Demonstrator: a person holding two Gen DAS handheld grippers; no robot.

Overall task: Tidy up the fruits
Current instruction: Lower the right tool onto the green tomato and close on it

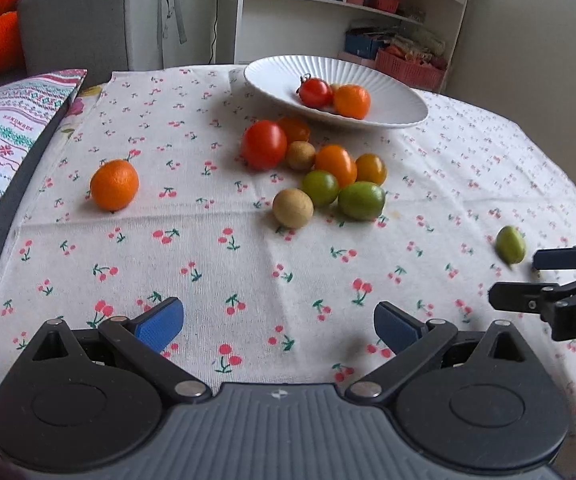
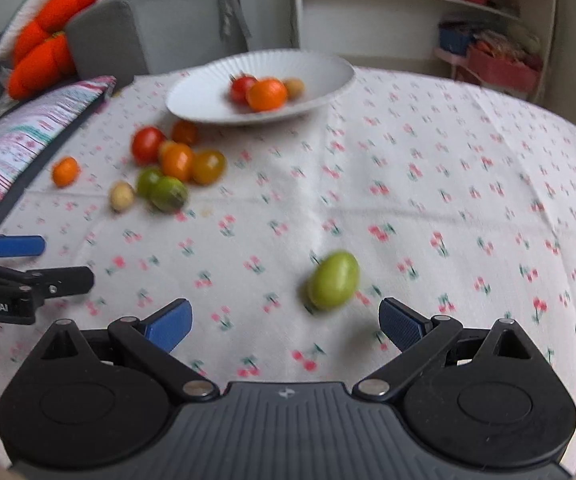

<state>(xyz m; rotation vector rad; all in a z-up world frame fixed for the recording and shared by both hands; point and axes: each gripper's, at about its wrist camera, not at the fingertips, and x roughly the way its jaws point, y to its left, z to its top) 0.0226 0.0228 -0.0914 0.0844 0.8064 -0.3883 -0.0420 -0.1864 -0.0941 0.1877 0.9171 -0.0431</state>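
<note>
A white ribbed plate (image 1: 387, 92) at the far side of the table holds a red tomato (image 1: 315, 92) and an orange fruit (image 1: 351, 101); the plate also shows in the right wrist view (image 2: 327, 68). A cluster of red, orange, green and tan fruits (image 1: 319, 168) lies in front of it, and a lone orange (image 1: 114, 185) to the left. A single green fruit (image 2: 333, 280) lies just ahead of my right gripper (image 2: 284, 324), which is open and empty. My left gripper (image 1: 278, 326) is open and empty, well short of the cluster.
The table wears a cherry-print cloth (image 1: 208, 240). A striped cushion (image 1: 4, 132) and a grey sofa (image 1: 76, 20) are at the left. A white shelf unit (image 1: 347, 4) with pink baskets stands behind the table.
</note>
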